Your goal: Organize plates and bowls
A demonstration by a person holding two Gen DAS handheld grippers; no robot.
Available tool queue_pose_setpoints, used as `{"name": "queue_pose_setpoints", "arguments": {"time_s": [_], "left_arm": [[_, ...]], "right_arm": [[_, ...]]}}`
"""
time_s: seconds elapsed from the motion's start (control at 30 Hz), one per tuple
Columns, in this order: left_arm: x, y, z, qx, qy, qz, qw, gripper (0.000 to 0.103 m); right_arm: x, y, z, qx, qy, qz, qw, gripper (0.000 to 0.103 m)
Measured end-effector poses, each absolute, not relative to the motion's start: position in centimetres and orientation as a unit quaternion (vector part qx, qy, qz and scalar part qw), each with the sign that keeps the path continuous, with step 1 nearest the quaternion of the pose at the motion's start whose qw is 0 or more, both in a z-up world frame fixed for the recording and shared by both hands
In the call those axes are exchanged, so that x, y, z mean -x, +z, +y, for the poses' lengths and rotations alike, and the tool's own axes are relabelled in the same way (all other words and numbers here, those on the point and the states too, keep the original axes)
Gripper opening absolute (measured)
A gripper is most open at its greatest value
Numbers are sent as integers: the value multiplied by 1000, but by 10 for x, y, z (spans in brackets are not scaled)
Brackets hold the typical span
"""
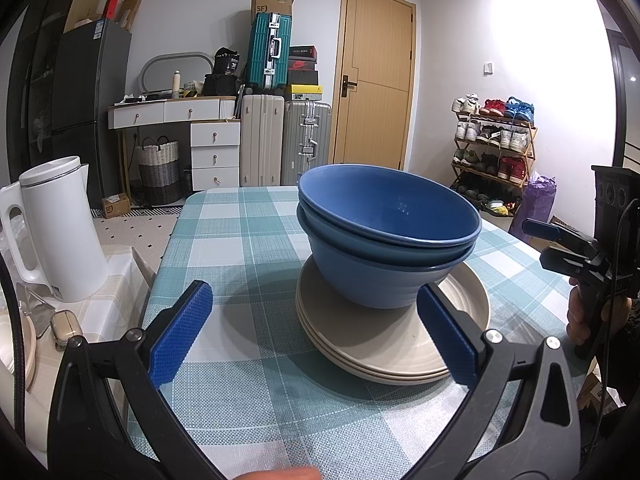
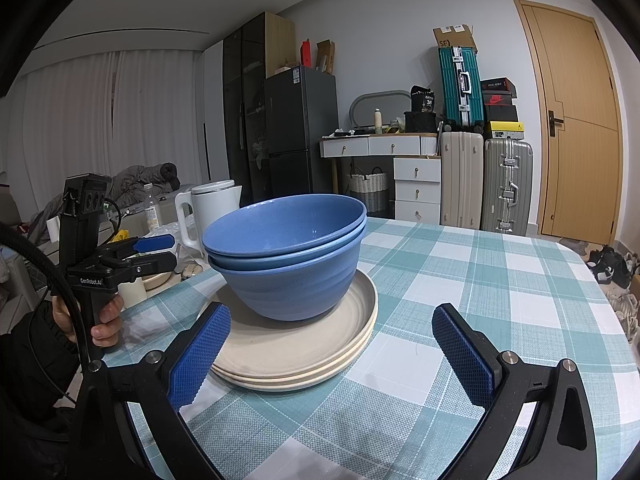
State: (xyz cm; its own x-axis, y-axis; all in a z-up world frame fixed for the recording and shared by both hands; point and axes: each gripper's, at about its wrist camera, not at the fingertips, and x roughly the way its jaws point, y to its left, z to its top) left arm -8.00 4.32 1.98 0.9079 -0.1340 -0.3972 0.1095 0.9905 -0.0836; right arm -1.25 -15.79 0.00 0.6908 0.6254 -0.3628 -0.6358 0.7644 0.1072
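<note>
Left wrist view: left gripper (image 1: 314,330), blue textured pads spread wide, holding nothing. It sits low over the teal-and-white checked tablecloth (image 1: 248,240). Ahead, touching neither pad, a stack of nested matte blue bowls (image 1: 384,240) sits on a stack of shallow round beige plates (image 1: 384,344). The top bowl sits tilted in the one below. The right pad overlaps the plate rim in the picture; contact cannot be told. White electric kettle (image 1: 60,232) stands well apart at left, off the table.

Right wrist view: right gripper (image 2: 334,354), pads likewise spread, empty. The left pad lies just beside the plates' near rim. The whole stack is near the table's middle.

Handling, by judgement: speckled matte finish suggests light, stiff, wheat-straw-type plastic, not slippery, not very fragile. Bowl walls curve steeply, so pinch a rim, one pad inside and one outside. Plates: take the raised rim edge. The loosely nested bowls may shift if the stack is lifted whole.
</note>
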Motion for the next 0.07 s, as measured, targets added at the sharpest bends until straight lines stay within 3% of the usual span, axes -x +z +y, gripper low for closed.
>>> {"name": "queue_pose_setpoints", "arguments": {"time_s": [0.07], "left_arm": [[82,19,43,30,-63,204,977,102]], "right_arm": [[12,0,-158,14,343,193,919,103]]}}
